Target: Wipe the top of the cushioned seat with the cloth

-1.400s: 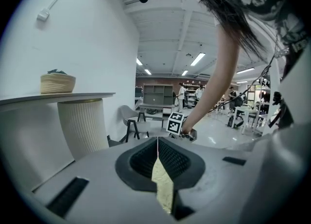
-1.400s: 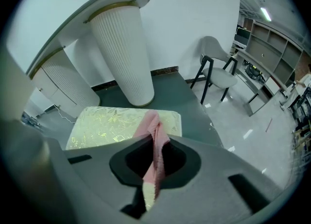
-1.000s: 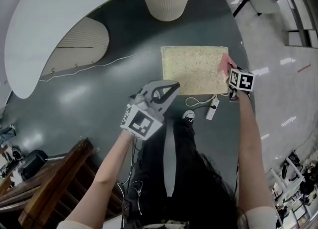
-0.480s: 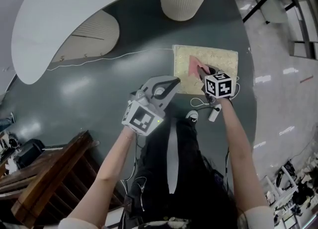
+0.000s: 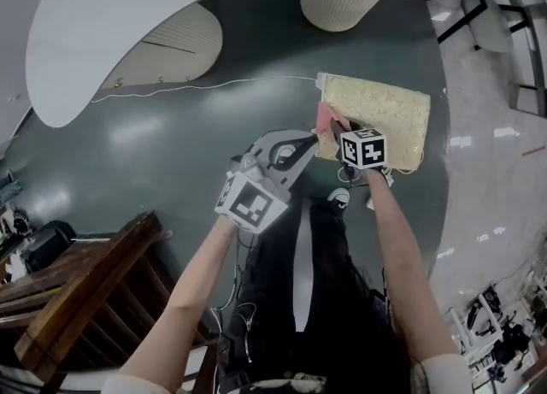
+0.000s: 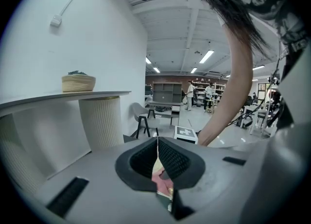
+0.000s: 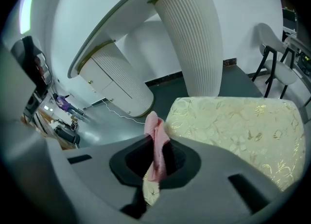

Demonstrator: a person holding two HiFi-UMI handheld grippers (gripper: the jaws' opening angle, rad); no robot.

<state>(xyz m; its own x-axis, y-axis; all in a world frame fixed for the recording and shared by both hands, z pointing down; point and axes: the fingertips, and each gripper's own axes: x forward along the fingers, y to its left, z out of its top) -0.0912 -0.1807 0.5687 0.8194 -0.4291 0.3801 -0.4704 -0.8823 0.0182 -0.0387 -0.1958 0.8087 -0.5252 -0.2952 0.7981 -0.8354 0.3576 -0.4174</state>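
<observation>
Cloth (image 7: 155,143) — pinched by right gripper (image 7: 154,167) — at cushioned seat's (image 7: 233,126) left end, seat stretching rightward; left gripper's (image 6: 157,162) jaws together, empty.

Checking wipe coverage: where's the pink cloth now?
In the head view, the pink cloth is clamped in the right gripper at the cushioned seat's left end, just right of the left gripper's tip.

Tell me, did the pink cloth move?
Yes. The right gripper carried the cloth leftward across the cushioned seat, from its right edge to its left edge.
</observation>
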